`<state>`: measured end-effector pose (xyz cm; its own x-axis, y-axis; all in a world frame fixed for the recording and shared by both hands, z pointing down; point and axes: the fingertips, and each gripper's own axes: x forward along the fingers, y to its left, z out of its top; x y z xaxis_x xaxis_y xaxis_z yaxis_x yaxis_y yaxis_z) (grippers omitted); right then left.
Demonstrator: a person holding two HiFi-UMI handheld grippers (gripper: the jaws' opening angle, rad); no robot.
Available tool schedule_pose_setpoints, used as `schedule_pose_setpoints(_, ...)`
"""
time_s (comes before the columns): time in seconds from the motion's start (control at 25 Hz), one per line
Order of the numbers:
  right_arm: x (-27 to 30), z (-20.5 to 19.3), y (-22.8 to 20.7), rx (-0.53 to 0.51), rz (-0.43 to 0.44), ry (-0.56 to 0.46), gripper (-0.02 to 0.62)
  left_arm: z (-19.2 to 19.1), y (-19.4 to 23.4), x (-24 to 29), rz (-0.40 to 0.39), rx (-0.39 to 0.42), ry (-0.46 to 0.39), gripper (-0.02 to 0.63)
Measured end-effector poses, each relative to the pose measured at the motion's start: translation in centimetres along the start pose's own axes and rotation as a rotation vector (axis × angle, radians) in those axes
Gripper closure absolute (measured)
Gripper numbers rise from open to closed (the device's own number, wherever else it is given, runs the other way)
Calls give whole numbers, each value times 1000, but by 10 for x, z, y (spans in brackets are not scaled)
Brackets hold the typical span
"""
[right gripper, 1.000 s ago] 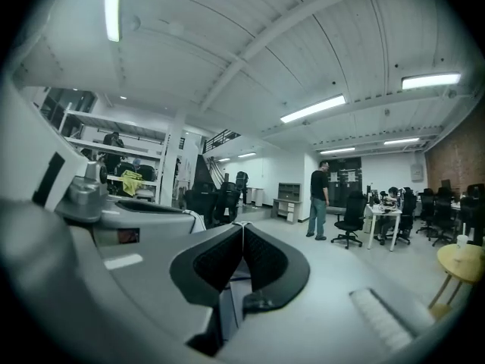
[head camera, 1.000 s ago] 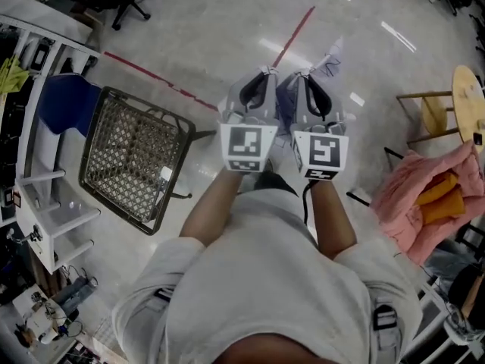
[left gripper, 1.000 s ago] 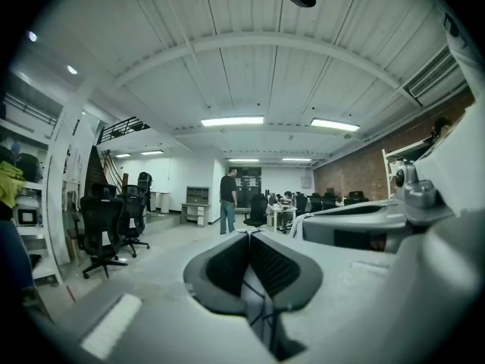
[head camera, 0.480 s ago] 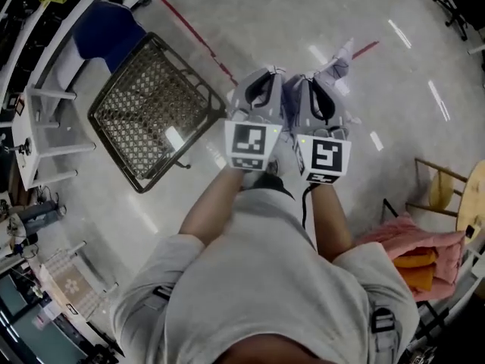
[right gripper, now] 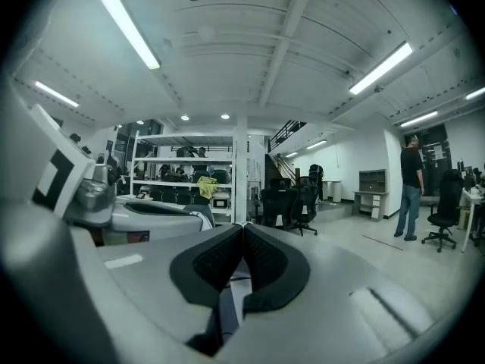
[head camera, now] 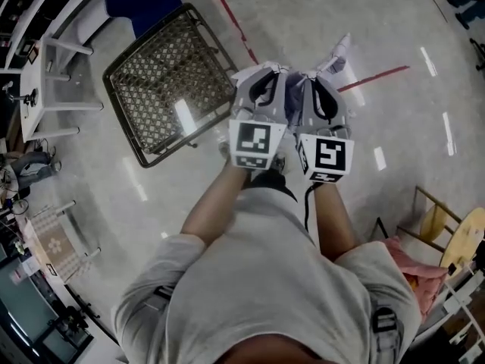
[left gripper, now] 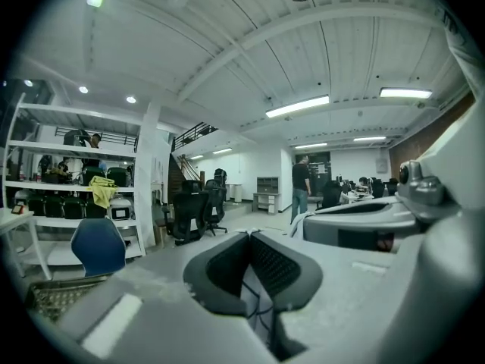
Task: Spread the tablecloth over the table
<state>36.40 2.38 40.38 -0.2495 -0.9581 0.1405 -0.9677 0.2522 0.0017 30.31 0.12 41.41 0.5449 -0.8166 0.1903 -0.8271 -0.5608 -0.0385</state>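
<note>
Glossy floor (head camera: 136, 196) lies beneath the left gripper (head camera: 264, 74) and right gripper (head camera: 324, 78); only their own views show both pairs of fingers (left gripper: 282, 262) clenched on the lined tablecloth (left gripper: 254, 302).

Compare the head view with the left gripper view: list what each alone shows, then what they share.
Head view only: red floor tape, pink cloth, the person's torso. Left gripper view only: ceiling lights, stairs, a standing person. Shared: the left gripper shut on the tablecloth, the blue chair, the wire-mesh frame.
</note>
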Motion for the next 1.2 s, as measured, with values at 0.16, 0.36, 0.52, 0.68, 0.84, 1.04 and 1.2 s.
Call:
schedule_pose_setpoints(0.16, 16, 2, 13, -28, -15, 19, 588, -3, 22, 3, -20, -30, -8, 583)
schedule_pose_setpoints(0.36, 36, 9, 31, -51, -65, 42, 588, 0, 47, 14, -89, -63, -15, 583)
schedule_pose_setpoints(0.52, 56, 15, 40, -69, -133, 49, 588, 1, 66, 26, -170, -73, -24, 583)
schedule_pose_setpoints(0.68, 66, 24, 47, -68, -209, 51, 588, 7, 79, 35, -248, -68, -22, 583)
schedule_pose_setpoints(0.84, 72, 36, 44, -82, -285, 58, 588, 22, 82, 48, -318, -77, -37, 583)
schedule_pose_setpoints(1.04, 91, 39, 45, -94, -305, 86, 588, 24, 91, 61, -349, -90, -41, 583)
schedule_pose_setpoints(1.2, 113, 32, 40, -87, -294, 100, 588, 13, 109, 81, -328, -118, -23, 583)
